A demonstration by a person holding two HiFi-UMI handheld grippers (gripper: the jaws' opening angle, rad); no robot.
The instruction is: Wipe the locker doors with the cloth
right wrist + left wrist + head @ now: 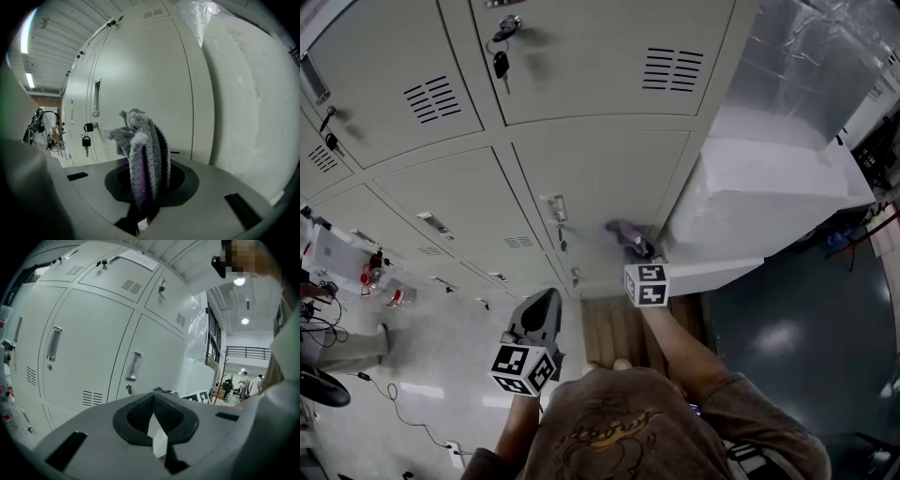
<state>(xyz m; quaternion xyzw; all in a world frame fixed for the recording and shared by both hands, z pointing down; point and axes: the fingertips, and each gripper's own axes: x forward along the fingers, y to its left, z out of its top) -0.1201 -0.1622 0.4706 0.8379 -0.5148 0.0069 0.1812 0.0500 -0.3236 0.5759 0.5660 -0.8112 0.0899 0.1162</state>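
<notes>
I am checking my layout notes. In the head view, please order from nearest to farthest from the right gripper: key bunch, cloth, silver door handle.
1. cloth, held in the right gripper's fingers.
2. silver door handle, left of it, on the same locker door.
3. key bunch, on the upper locker door, near the picture's top.

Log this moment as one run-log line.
right hand-held gripper: shut on cloth | cloth: at lower locker door, contact unclear | left hand-held gripper: shut, empty
</notes>
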